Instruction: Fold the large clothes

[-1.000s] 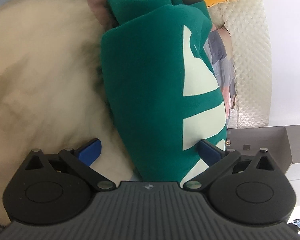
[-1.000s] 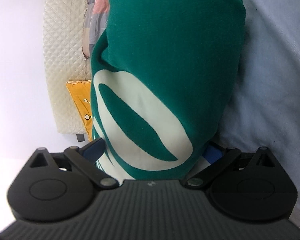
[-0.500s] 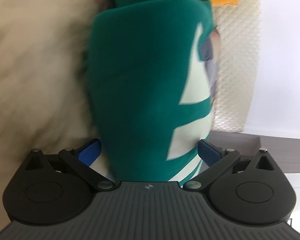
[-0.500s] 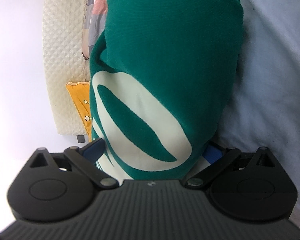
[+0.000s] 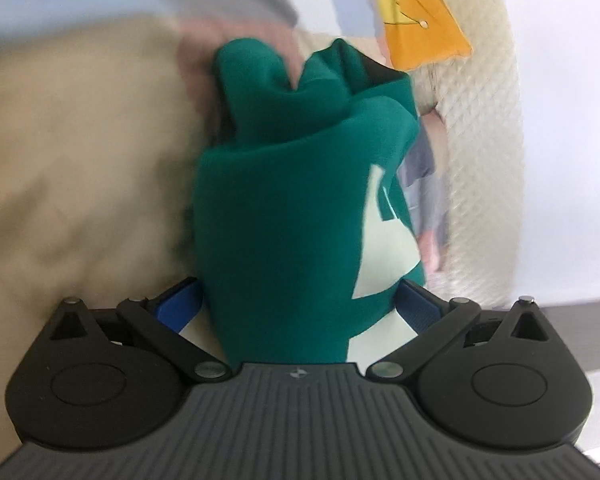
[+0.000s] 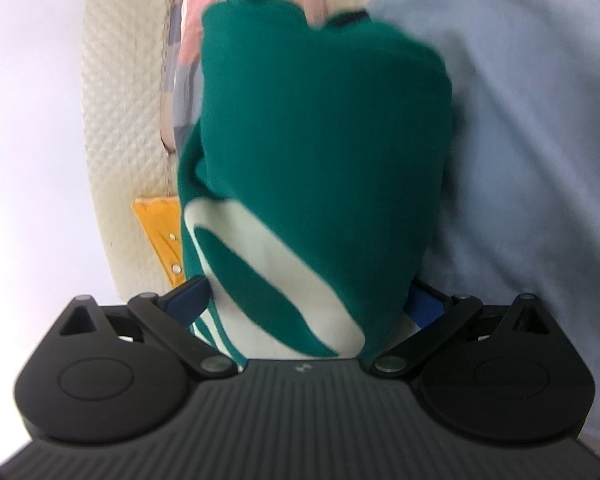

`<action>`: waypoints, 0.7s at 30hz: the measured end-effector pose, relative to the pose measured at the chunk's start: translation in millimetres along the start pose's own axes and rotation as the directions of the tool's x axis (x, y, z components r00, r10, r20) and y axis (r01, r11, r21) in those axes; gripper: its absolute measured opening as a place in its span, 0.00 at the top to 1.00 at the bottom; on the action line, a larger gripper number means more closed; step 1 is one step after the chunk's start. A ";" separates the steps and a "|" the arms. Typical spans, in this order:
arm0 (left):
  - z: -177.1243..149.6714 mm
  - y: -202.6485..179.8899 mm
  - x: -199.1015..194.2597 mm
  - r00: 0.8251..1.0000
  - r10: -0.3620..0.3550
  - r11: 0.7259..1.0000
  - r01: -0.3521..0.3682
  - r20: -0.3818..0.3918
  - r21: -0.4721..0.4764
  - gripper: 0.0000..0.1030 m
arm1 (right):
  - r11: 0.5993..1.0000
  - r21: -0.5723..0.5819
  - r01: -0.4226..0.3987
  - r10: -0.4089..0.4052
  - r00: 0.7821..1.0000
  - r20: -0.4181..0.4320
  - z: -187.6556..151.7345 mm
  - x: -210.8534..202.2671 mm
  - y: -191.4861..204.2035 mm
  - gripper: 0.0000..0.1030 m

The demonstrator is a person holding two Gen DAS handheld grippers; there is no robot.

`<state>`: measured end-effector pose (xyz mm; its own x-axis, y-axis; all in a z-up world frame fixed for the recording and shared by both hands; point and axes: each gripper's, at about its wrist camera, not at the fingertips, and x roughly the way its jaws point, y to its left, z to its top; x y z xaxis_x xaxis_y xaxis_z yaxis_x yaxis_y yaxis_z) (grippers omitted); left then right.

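Both grippers, left [image 5: 298, 304] and right [image 6: 308, 300], clamp thick bunches of the green top [image 5: 284, 216]. Risk: bulky wads slip free mid-swing, or layers drag crooked, spoiling the fold.

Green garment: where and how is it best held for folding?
Probably as now: each hand-held gripper, left and right, pinching a bunched edge of the green garment from its own side, since the cloth hangs limp between them.

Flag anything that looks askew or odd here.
The green garment is bunched into a lump, not flat, with both the left gripper and right gripper clamped on it. Nothing looks spilled or damaged.
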<state>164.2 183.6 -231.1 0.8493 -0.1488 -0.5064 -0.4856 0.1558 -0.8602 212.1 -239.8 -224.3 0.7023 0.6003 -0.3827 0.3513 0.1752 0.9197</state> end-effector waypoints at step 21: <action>8.9 -5.1 48.0 0.991 -0.118 0.983 0.108 -0.059 -0.148 0.00 | 0.999 0.037 -0.001 0.000 1.000 0.020 16.7 21.8 -3.9 0.00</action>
<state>209.2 184.4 -250.5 0.8871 -0.2236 -0.4038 -0.4159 -0.0079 -0.9094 236.4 -240.4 -237.7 0.7143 0.5849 -0.3843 0.3737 0.1455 0.9161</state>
